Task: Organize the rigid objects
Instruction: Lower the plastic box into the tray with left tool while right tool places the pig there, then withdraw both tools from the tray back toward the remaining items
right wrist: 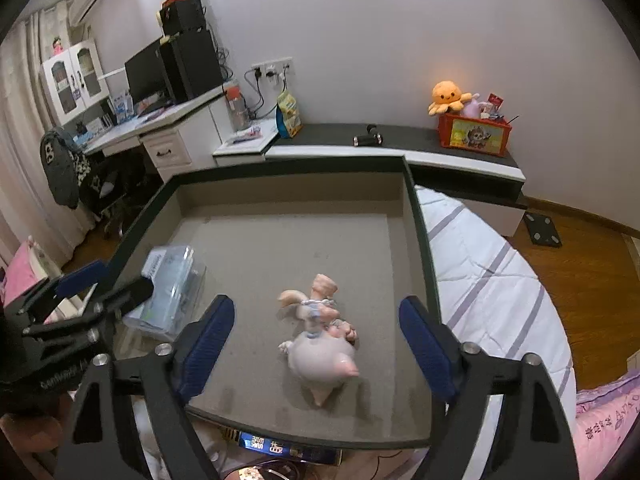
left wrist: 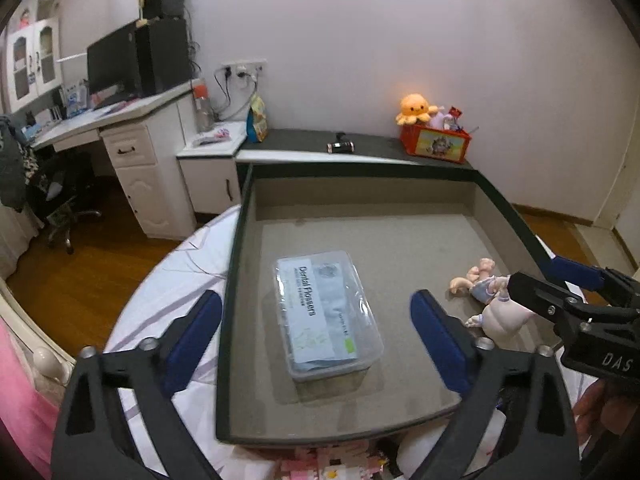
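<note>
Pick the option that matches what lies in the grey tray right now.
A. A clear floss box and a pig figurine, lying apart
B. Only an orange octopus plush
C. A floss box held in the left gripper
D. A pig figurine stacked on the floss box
A: the clear floss box sits toward the tray's left, the pig figurine lies apart from it, and both grippers are open.

Shallow grey tray [left wrist: 400, 236] with dark rim on a striped bed [right wrist: 480, 264], clear dental flosser box [left wrist: 326, 312] lying inside it, doll figurine [right wrist: 320, 340] right of the box, apart
</note>
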`<state>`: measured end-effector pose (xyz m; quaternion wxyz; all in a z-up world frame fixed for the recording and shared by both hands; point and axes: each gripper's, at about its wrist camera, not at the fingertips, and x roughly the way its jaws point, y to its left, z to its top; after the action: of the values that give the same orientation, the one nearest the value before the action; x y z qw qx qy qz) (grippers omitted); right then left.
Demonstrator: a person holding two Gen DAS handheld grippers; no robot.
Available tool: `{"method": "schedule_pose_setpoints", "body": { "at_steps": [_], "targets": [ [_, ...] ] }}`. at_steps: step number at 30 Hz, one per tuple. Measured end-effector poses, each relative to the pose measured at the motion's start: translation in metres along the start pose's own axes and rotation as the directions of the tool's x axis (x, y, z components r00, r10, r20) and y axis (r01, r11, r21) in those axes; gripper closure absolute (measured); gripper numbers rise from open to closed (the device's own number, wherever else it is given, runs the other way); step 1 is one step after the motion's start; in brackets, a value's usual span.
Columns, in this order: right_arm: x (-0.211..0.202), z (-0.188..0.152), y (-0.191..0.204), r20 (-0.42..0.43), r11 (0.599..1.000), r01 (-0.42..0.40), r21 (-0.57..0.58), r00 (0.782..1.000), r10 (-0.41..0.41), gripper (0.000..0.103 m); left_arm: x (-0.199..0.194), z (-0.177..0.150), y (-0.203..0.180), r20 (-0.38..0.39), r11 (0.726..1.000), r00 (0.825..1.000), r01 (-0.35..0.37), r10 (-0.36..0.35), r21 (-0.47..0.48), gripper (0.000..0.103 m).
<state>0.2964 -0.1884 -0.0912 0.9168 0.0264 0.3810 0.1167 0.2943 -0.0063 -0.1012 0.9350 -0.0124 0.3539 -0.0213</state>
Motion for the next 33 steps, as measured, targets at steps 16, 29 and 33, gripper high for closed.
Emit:
{"method": "schedule_pose_setpoints", "body": {
  "at_steps": [16, 29, 33],
  "targets": [
    [-0.083, -0.021, 0.000, 0.122, 0.998, 0.011, 0.067, 0.992, -0.019, 0.000, -0.092, -0.033, 0.037, 0.083, 0.996, 0.996, -0.026, 0.033, -0.083, 0.000],
    [-0.141, -0.068, 0.000, 0.157, 0.993, 0.032, 0.112, 0.986, -0.050, 0.000, -0.146, -0.085, 0.037, 0.113, 0.995, 0.993, -0.021, 0.031, -0.095, 0.000],
    [-0.149, -0.083, -0.003, 0.149, 0.991, 0.039, 0.126, 0.987, -0.057, 0.000, -0.158, -0.097, 0.030, 0.116, 0.995, 0.993, -0.003, 0.015, -0.104, 0.000]
  ]
}}
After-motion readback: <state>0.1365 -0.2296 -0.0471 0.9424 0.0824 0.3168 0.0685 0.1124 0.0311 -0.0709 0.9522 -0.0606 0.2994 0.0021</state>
